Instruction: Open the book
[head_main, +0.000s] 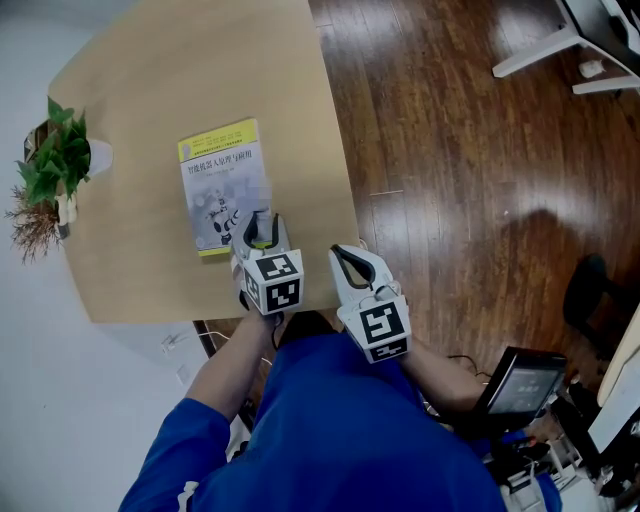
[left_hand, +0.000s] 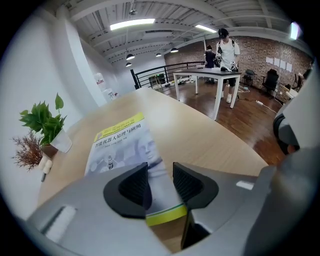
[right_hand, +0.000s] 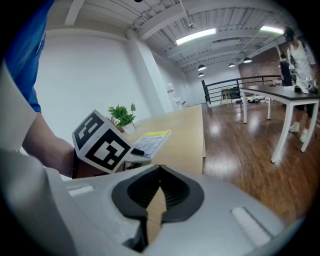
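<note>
Closed book (head_main: 222, 185), long axis up-frame. Left gripper (head_main: 259, 230) nearer, jaws apart and empty over its lower-right corner. Right gripper (head_main: 350, 262) closed, empty, farther right.

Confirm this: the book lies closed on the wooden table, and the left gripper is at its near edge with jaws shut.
Wrong on the jaws. The left gripper is open: the left gripper view shows its jaws apart, with the book visible between them. The book does lie closed on the table, with the gripper at its near edge.
</note>
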